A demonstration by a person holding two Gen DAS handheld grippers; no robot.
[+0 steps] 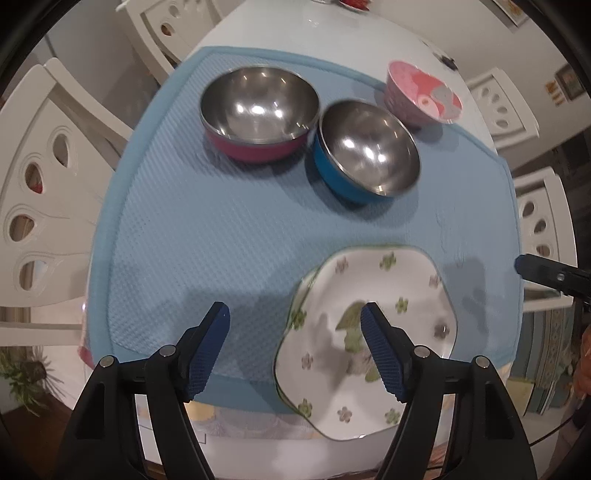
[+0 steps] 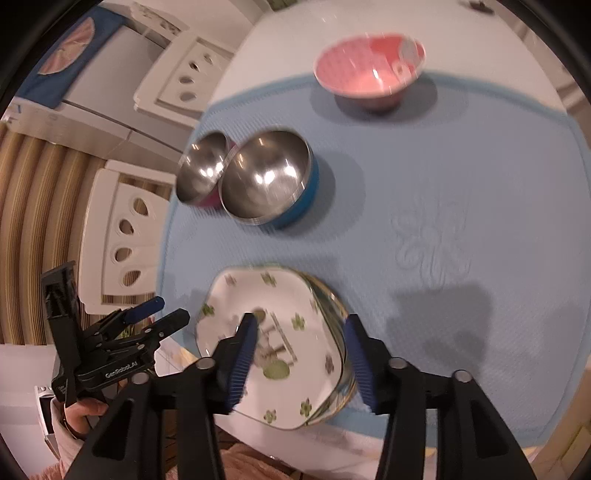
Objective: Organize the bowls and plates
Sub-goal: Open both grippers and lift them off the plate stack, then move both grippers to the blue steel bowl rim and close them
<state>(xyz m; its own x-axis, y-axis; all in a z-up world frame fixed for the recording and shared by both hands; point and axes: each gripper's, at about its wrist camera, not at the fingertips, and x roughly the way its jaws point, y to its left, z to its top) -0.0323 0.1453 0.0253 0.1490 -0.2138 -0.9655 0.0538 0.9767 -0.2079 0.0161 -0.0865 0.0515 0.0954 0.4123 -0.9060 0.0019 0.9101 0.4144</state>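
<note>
A flowered white plate [image 1: 369, 332] [image 2: 284, 343] lies stacked on another plate at the near edge of the blue mat [image 1: 221, 229] [image 2: 443, 184]. A steel bowl with a magenta outside [image 1: 258, 110] [image 2: 201, 171], a steel bowl with a blue outside [image 1: 365, 146] [image 2: 267, 182] and a pink patterned bowl [image 1: 424, 92] [image 2: 369, 70] stand farther back. My left gripper [image 1: 295, 321] is open and empty, above the plate's left edge. My right gripper [image 2: 301, 328] is open and empty, over the plate stack.
The mat covers a white table [image 1: 295, 29] with white chairs [image 1: 40, 192] [image 2: 122, 236] around it. The left gripper also shows in the right wrist view [image 2: 147, 314], left of the plates. The right gripper's fingertip [image 1: 524, 264] shows at the right edge of the left wrist view.
</note>
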